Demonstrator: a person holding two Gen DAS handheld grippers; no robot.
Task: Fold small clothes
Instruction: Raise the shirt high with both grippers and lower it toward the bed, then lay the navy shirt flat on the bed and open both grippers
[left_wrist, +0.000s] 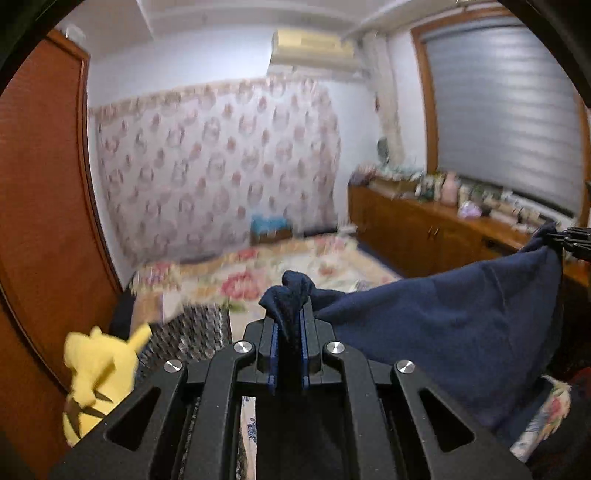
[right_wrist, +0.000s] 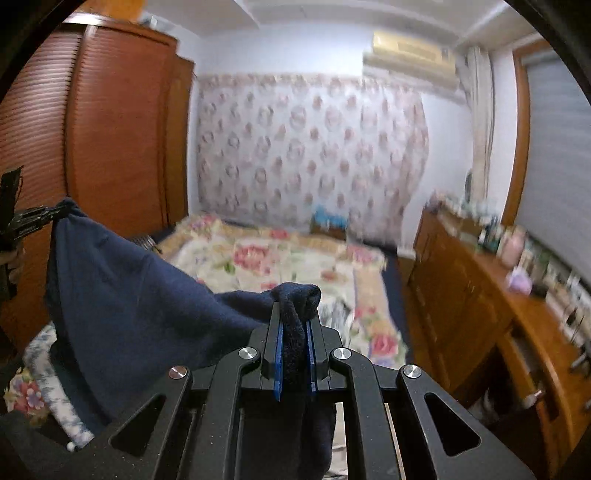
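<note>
A navy blue garment (left_wrist: 443, 325) hangs stretched in the air between my two grippers, above the bed. My left gripper (left_wrist: 290, 314) is shut on one bunched corner of it. My right gripper (right_wrist: 295, 317) is shut on the other corner; the garment (right_wrist: 129, 295) spreads to its left. The right gripper also shows at the right edge of the left wrist view (left_wrist: 569, 240), and the left gripper at the left edge of the right wrist view (right_wrist: 33, 218). The garment's lower part hangs out of sight below the grippers.
A bed with a floral cover (right_wrist: 280, 266) lies below and ahead. A yellow plush toy (left_wrist: 99, 373) sits at the left by a wooden wardrobe (right_wrist: 110, 129). A wooden sideboard (right_wrist: 480, 295) with several small items runs along the right wall.
</note>
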